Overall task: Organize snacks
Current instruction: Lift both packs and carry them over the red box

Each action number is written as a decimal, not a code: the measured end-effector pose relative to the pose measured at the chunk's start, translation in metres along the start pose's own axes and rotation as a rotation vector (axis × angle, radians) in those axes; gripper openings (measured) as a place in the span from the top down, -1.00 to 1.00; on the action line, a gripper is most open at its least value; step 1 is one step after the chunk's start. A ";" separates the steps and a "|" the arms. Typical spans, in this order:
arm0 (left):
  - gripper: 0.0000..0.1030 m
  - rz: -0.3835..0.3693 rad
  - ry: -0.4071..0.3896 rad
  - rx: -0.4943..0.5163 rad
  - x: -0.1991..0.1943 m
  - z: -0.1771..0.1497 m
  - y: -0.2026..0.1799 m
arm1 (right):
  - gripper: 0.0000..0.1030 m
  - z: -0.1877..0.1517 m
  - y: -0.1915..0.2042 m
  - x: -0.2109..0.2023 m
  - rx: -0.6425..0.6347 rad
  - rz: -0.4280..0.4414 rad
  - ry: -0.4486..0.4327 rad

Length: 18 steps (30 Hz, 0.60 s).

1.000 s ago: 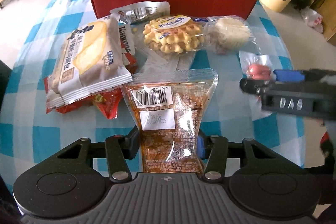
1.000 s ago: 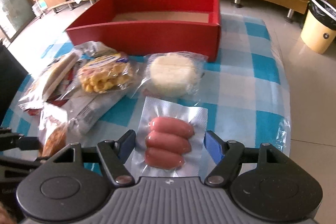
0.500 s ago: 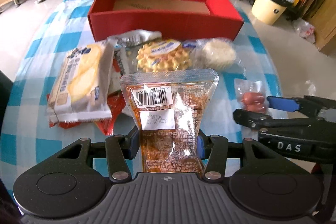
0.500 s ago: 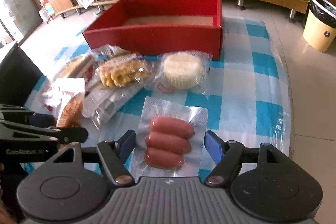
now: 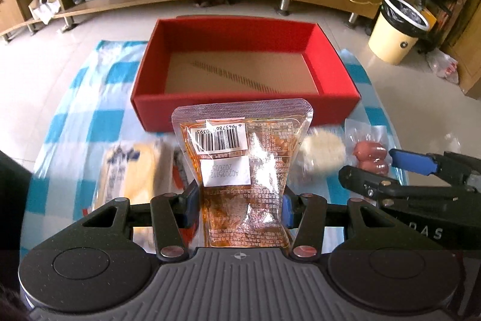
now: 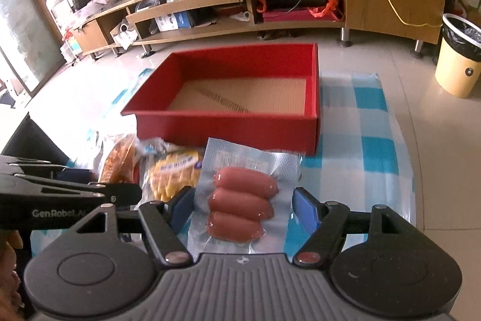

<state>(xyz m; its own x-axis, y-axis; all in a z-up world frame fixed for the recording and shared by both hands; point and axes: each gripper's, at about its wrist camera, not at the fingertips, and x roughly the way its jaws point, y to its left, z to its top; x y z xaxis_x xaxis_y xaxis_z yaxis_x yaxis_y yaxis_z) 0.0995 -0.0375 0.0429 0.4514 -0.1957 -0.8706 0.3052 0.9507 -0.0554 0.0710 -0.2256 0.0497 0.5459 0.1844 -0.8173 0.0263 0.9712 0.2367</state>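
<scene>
Left gripper (image 5: 240, 205) is clamped on an orange sauce pouch (image 5: 242, 170), blue pads pressing both sides of its lower half — pouch stands upright, barcode label facing the camera, upside down. Pouch is lifted above the snack pile, in front of the red box (image 5: 245, 107). Box sits on the blue-and-white checked tablecloth (image 5: 90, 122), brown cardboard floor bare.

Right gripper (image 6: 242, 208): jaws apart, straddling a vacuum pack of three sausages (image 6: 242, 202). Left pad looks to touch the pack's edge, right pad clear of it; whether the pack rests on the cloth or is lifted, can't tell. It lies just in front of the box's near wall.

Beside it to the left — waffle pack (image 6: 176, 173). Round white cake (image 5: 323, 154) and a yellow bread pack (image 5: 132, 173) are blurred in the left view.
</scene>
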 end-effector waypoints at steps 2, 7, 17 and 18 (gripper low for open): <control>-0.13 0.000 -0.007 0.000 0.002 0.009 0.000 | -0.33 0.009 0.001 0.003 0.001 0.000 -0.008; -0.14 0.025 -0.042 0.011 0.006 0.034 -0.002 | -0.33 0.034 0.000 0.014 -0.001 -0.001 -0.027; -0.14 0.077 -0.088 -0.016 0.029 0.085 0.004 | -0.33 0.088 -0.006 0.046 0.014 -0.017 -0.056; -0.14 0.085 -0.091 -0.018 0.032 0.089 0.005 | -0.33 0.092 -0.007 0.050 0.015 -0.019 -0.058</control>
<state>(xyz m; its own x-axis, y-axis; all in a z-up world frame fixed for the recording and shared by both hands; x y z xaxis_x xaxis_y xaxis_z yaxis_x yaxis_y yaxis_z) 0.1903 -0.0604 0.0584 0.5496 -0.1345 -0.8245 0.2481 0.9687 0.0074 0.1755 -0.2369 0.0558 0.5927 0.1562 -0.7901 0.0496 0.9721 0.2293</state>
